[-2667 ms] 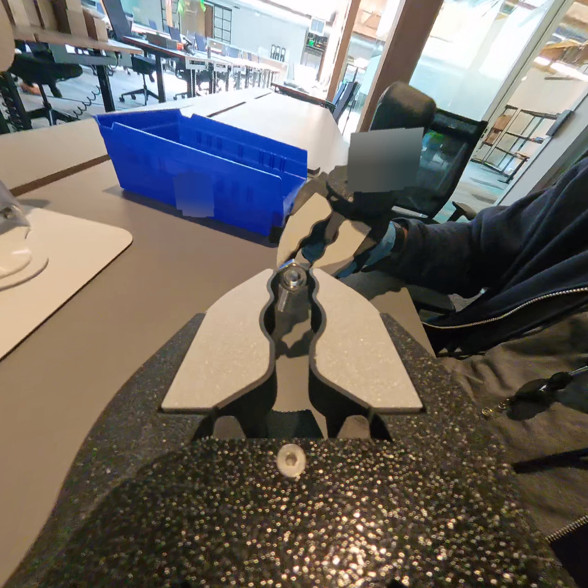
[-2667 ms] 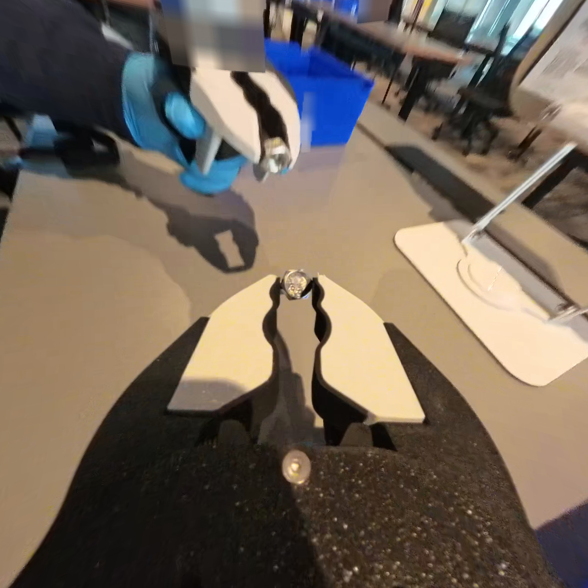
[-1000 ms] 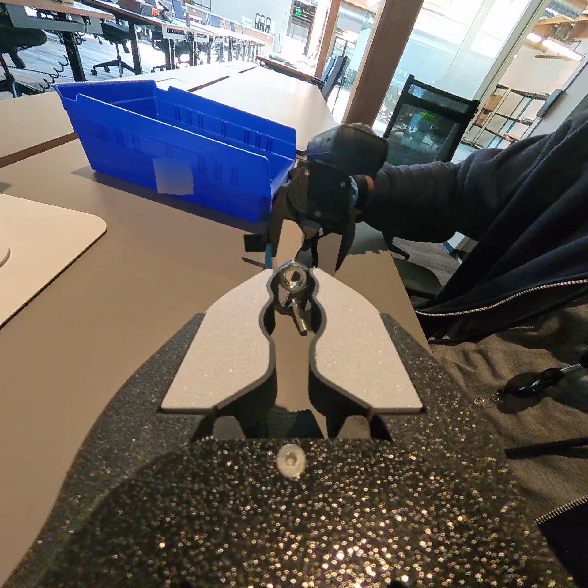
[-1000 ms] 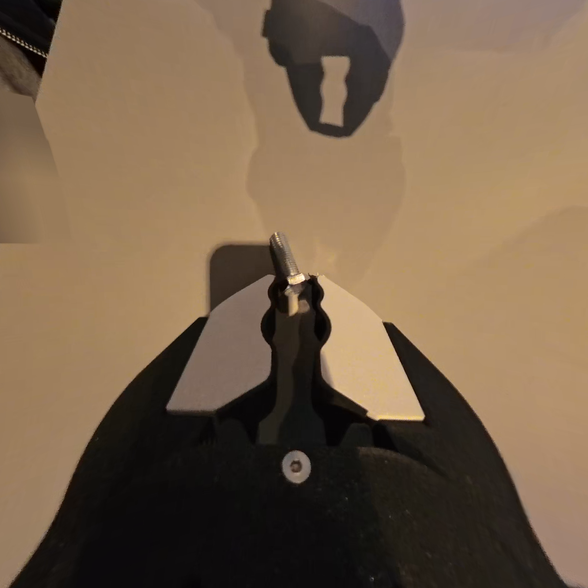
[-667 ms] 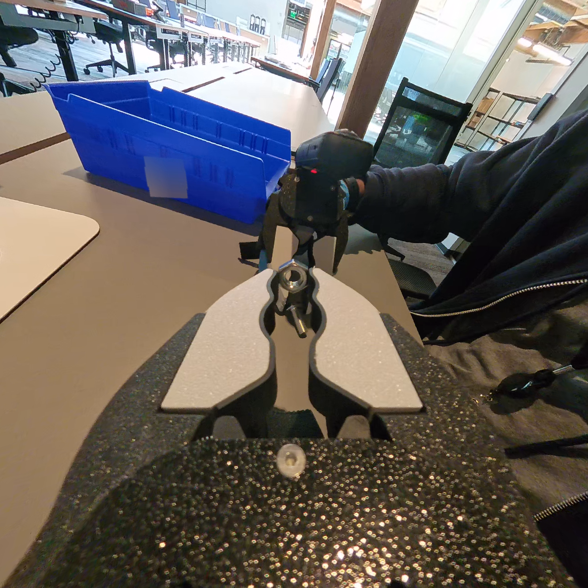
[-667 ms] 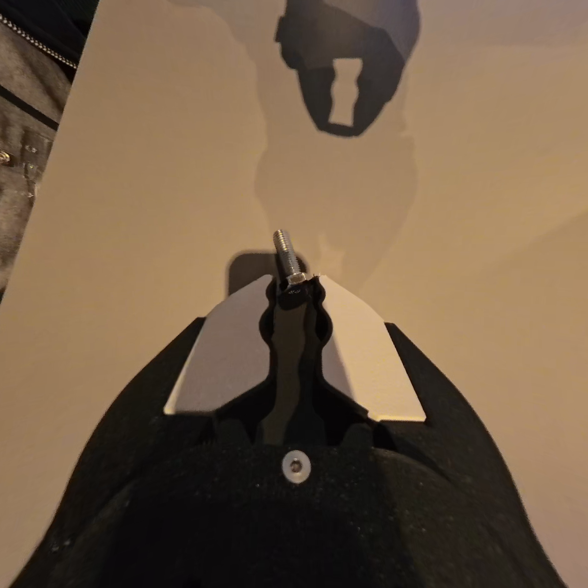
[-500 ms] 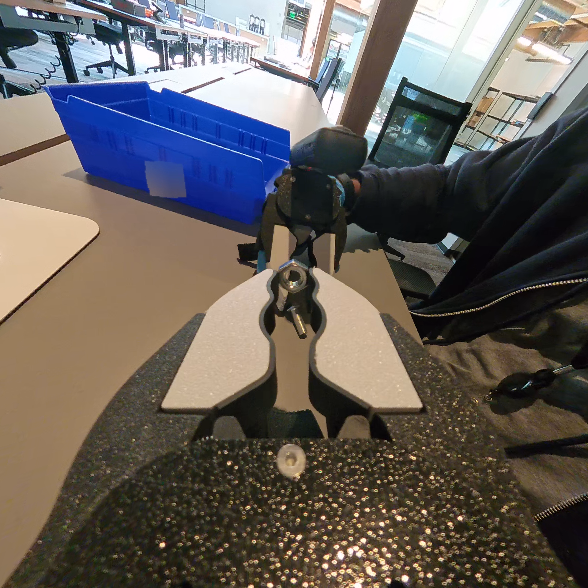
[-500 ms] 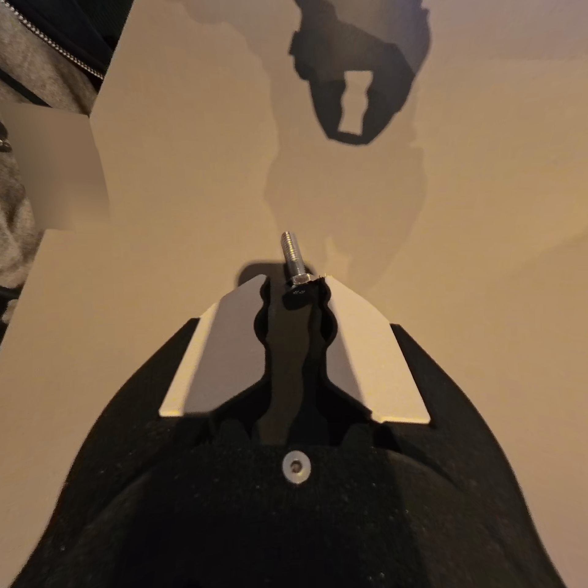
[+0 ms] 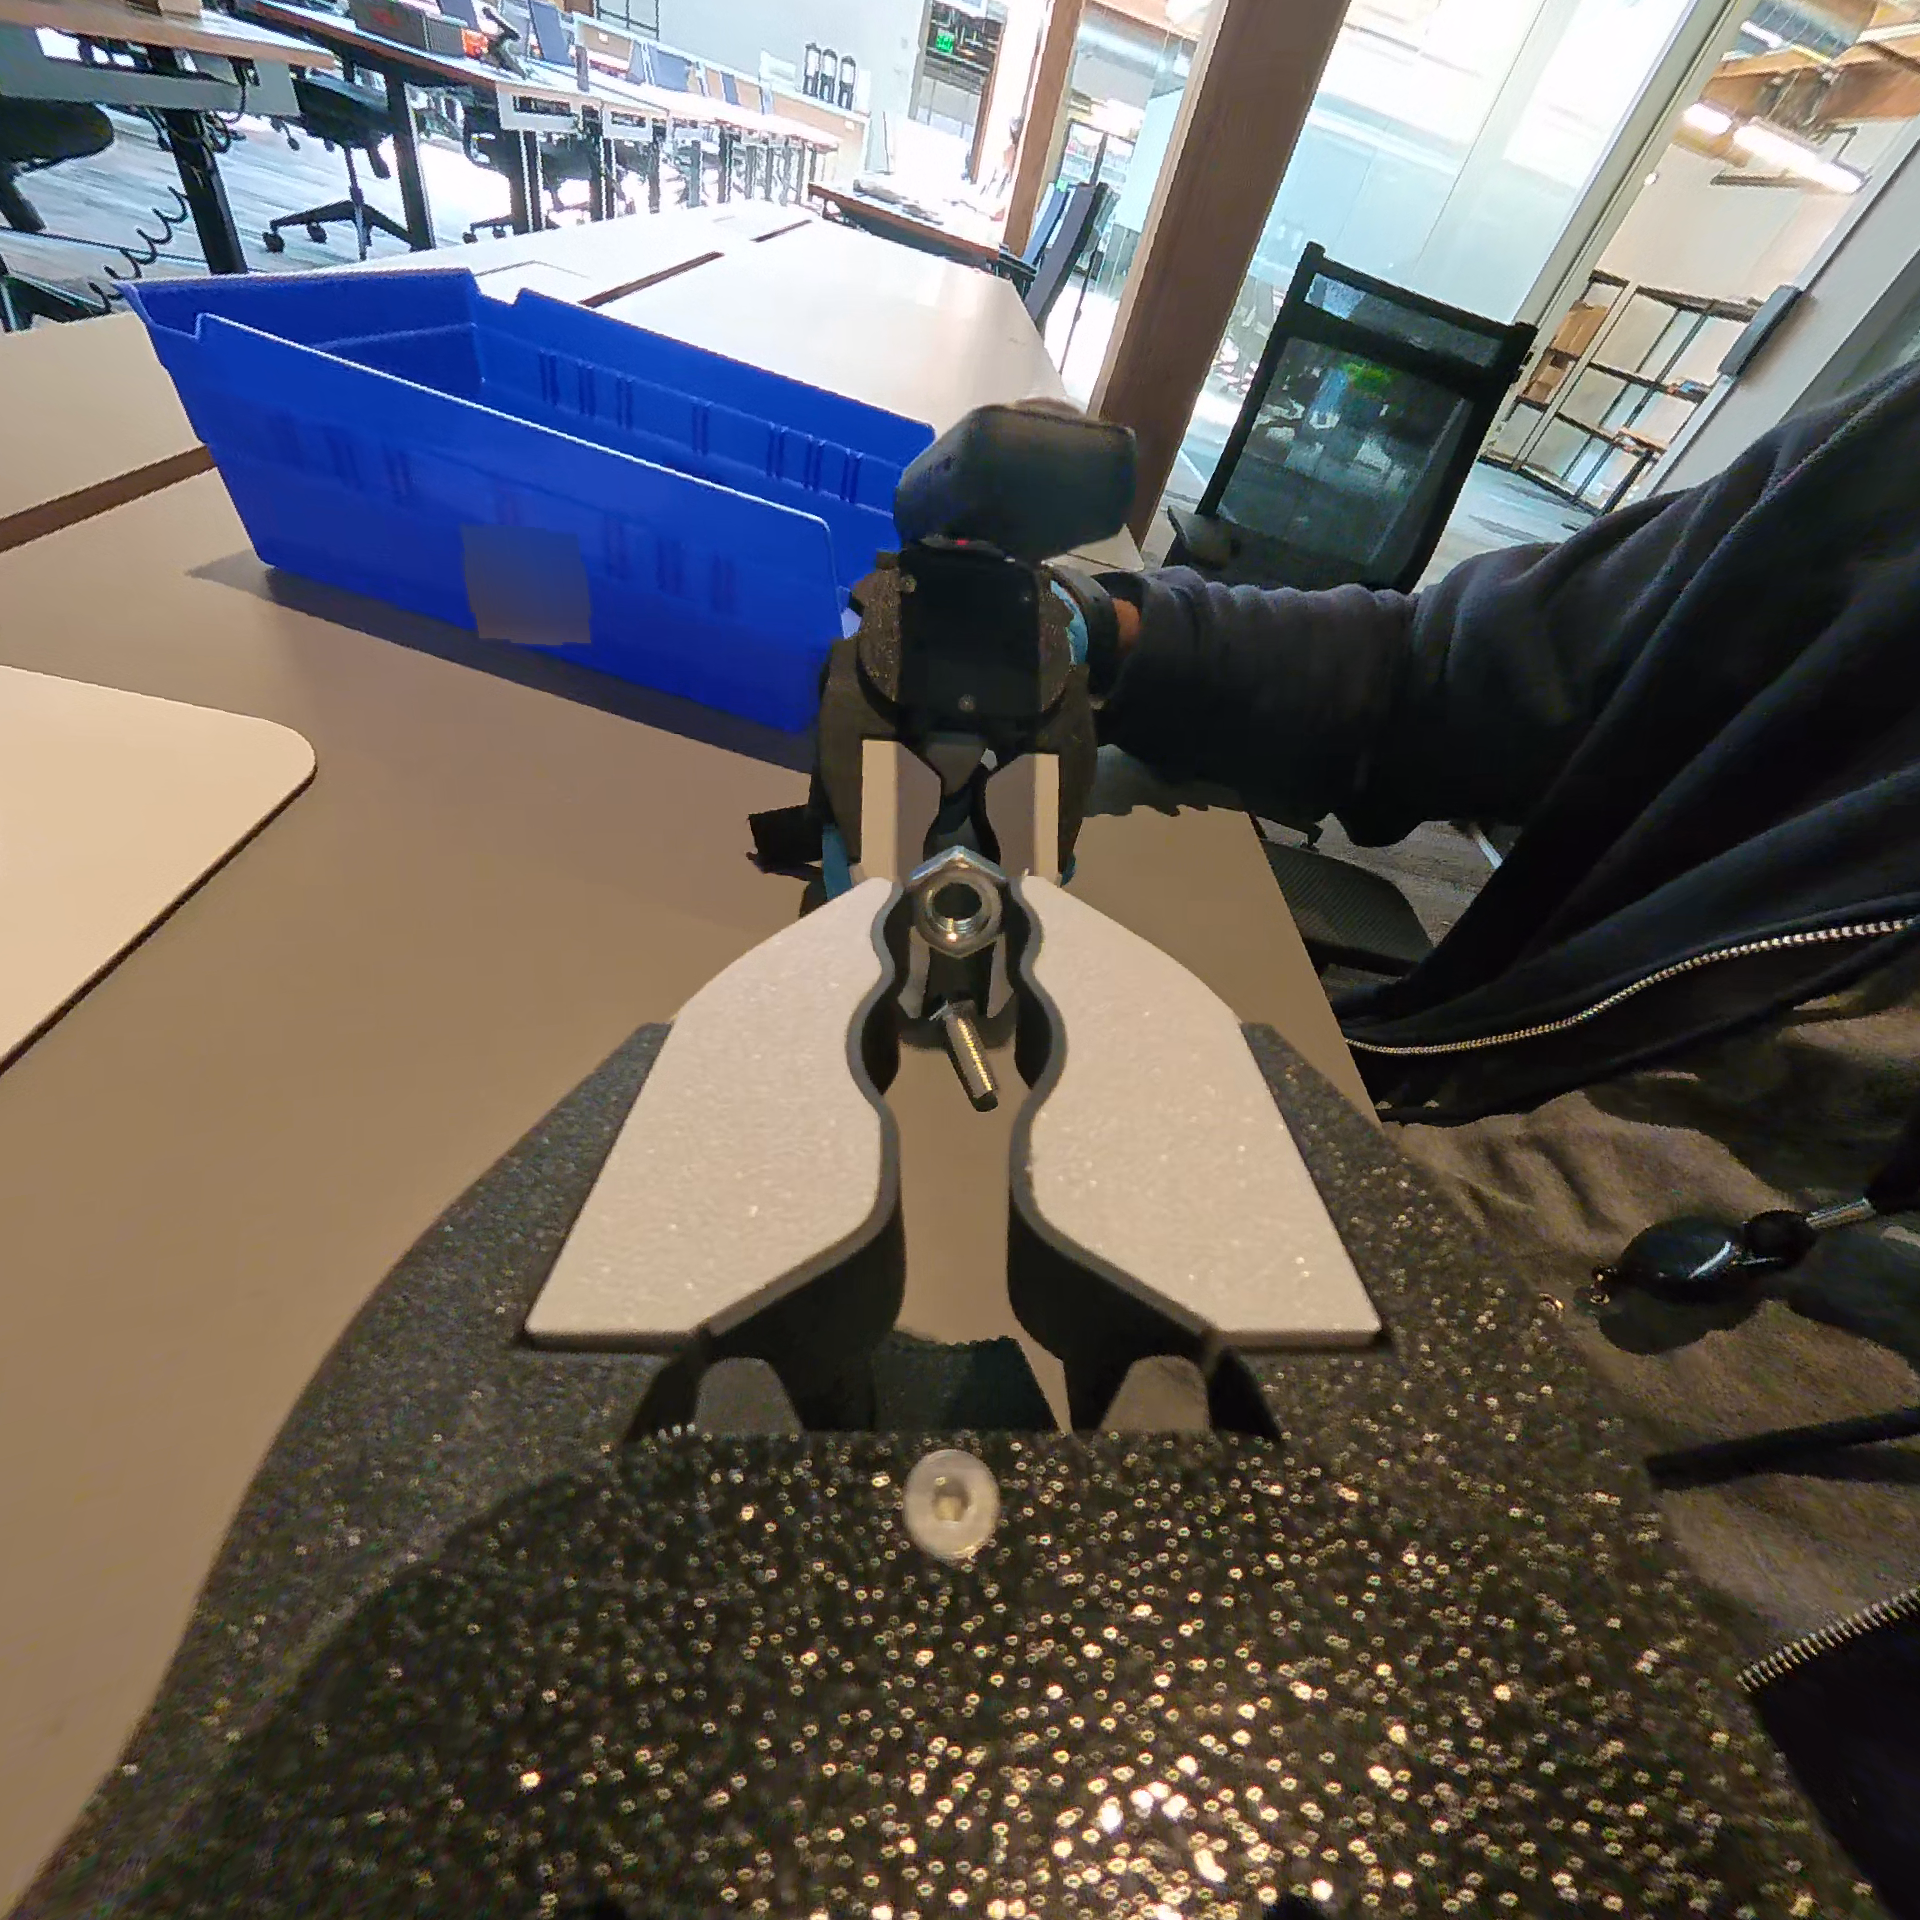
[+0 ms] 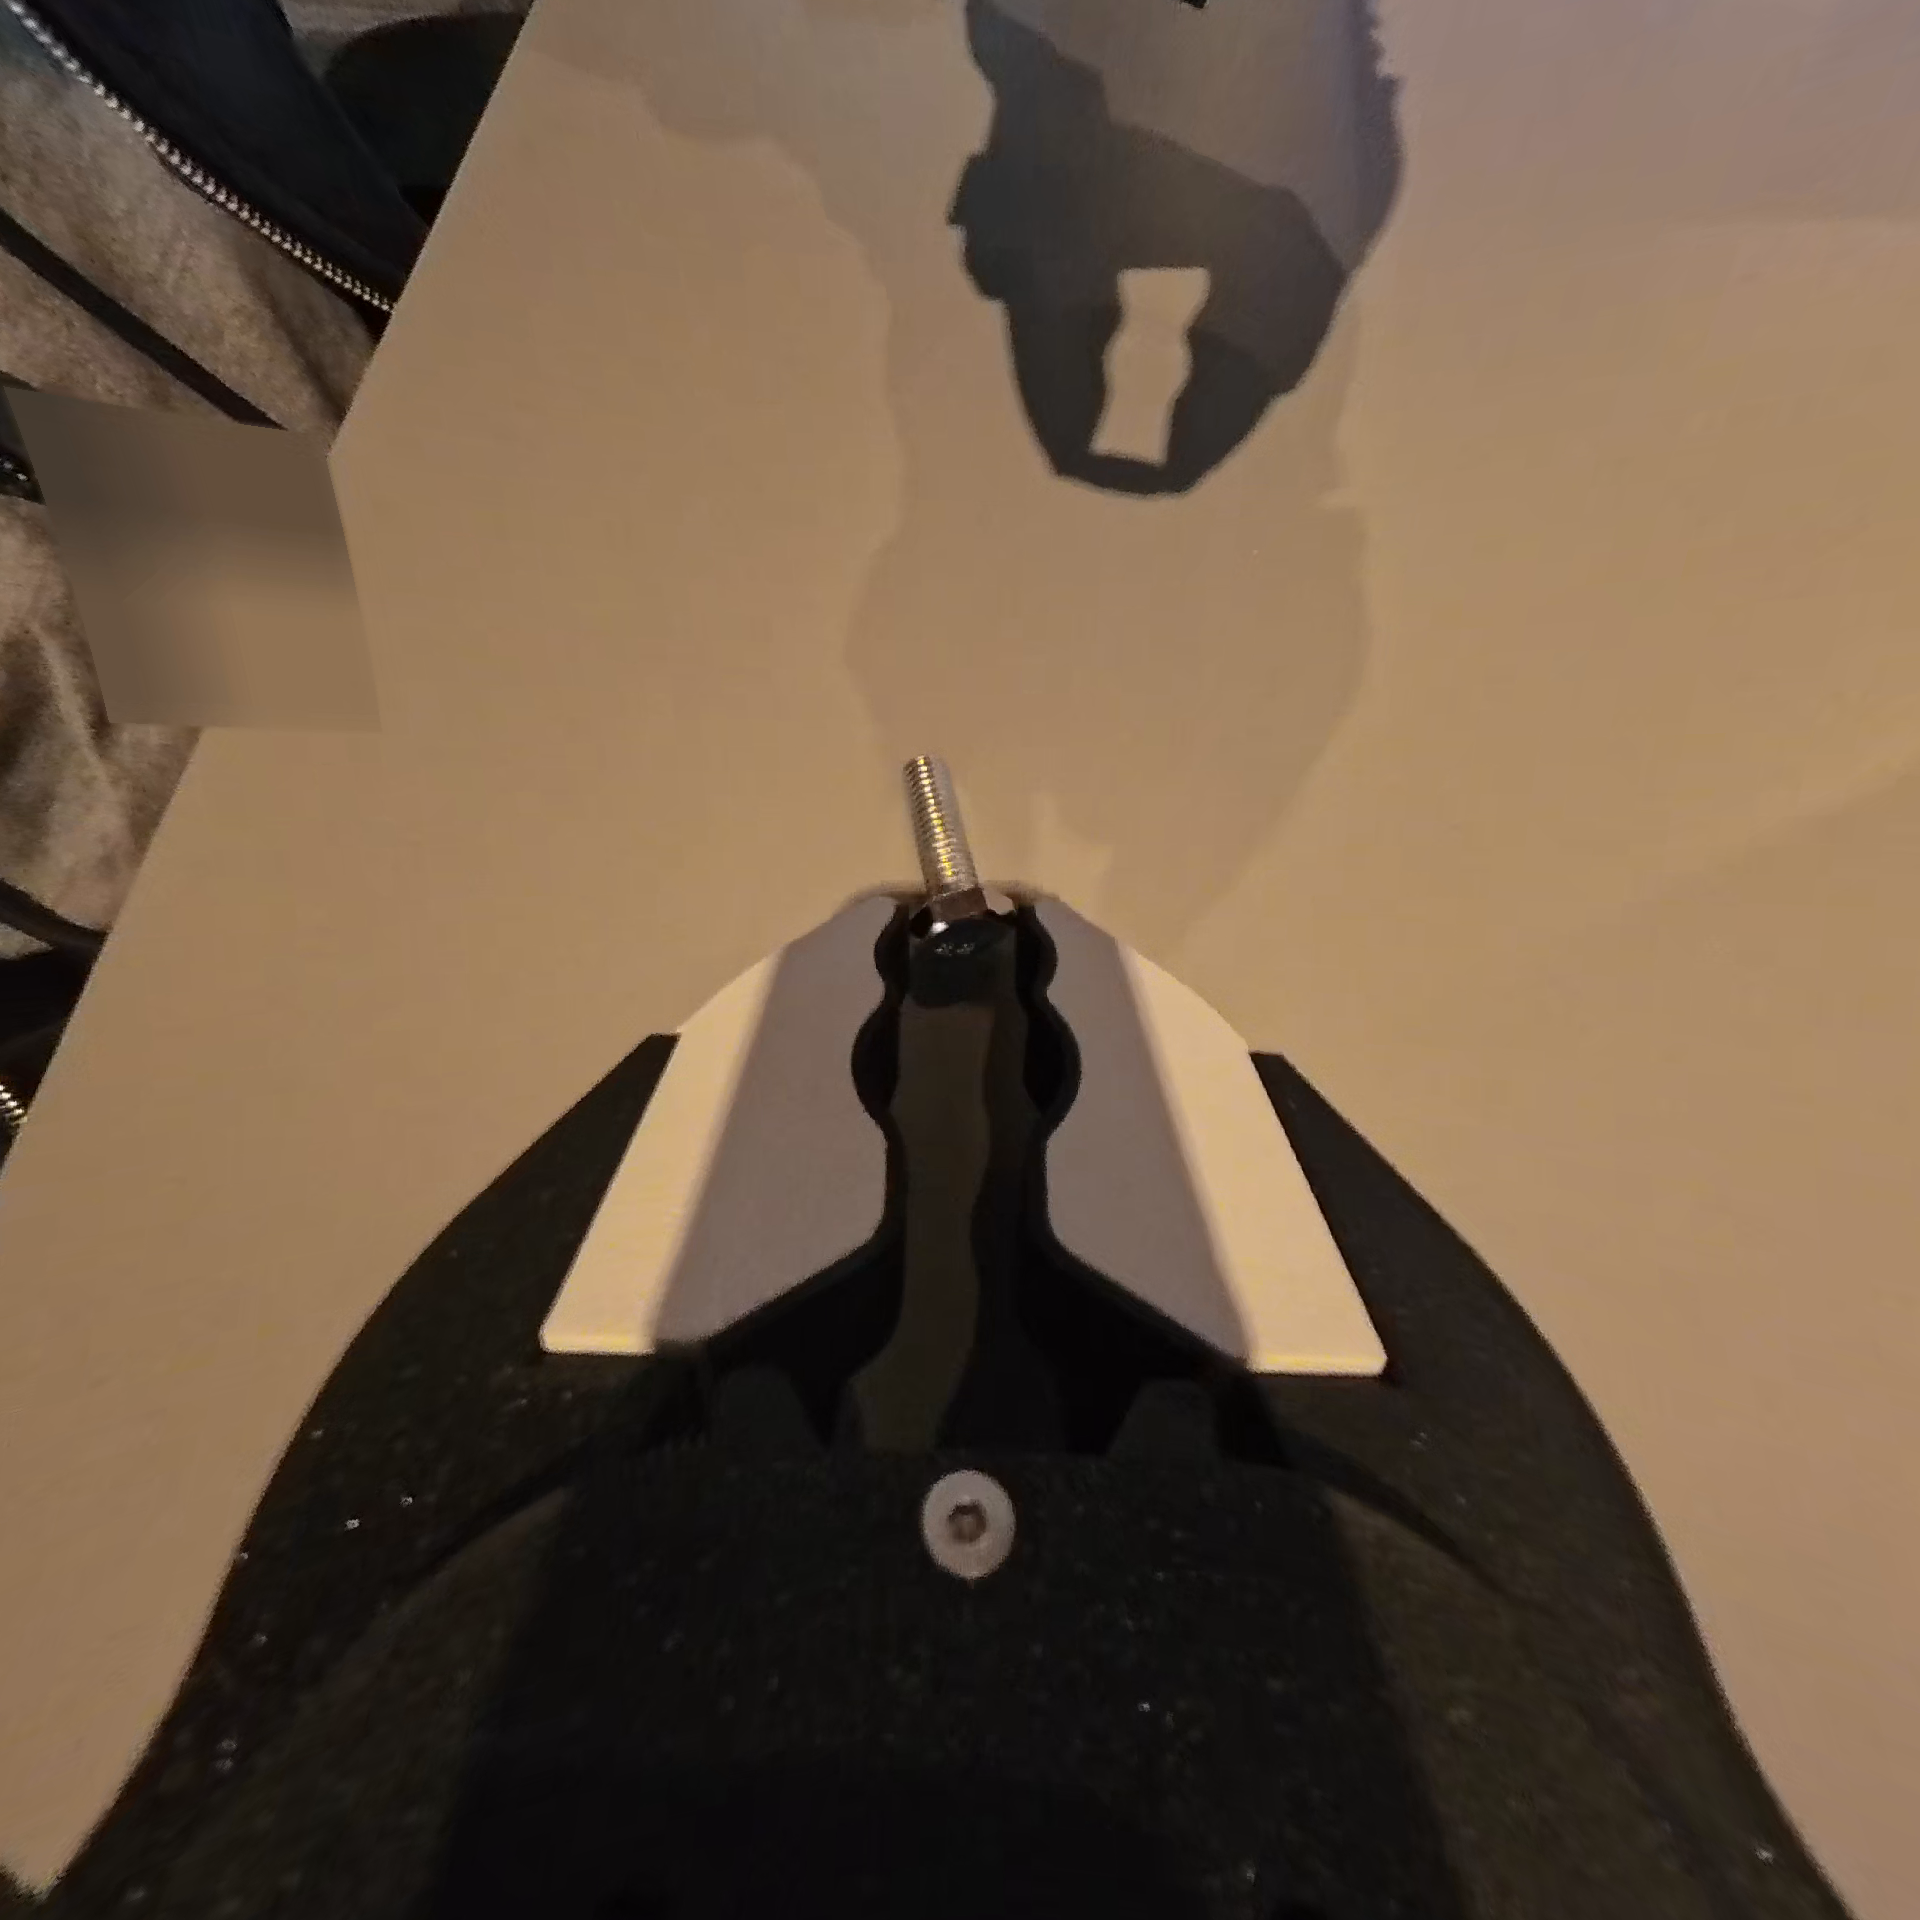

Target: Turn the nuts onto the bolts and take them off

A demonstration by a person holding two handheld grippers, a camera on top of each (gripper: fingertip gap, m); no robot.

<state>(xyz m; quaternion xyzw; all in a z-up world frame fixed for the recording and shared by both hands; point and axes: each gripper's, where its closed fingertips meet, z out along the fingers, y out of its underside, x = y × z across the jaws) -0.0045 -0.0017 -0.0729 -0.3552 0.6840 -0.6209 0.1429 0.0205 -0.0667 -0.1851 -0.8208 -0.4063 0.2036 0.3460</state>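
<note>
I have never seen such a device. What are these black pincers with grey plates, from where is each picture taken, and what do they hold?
These are two hand-held grippers, each with a camera looking along its fingers. One picture comes from the left gripper, closed on a steel nut. Beyond it you see the other gripper and the person's dark sleeve. The other picture comes from the right gripper, looking down at the table and closed on the head of a bolt, whose thread points away. The nut is not on the bolt. On the table stand a blue bin and a pale mat.
</note>
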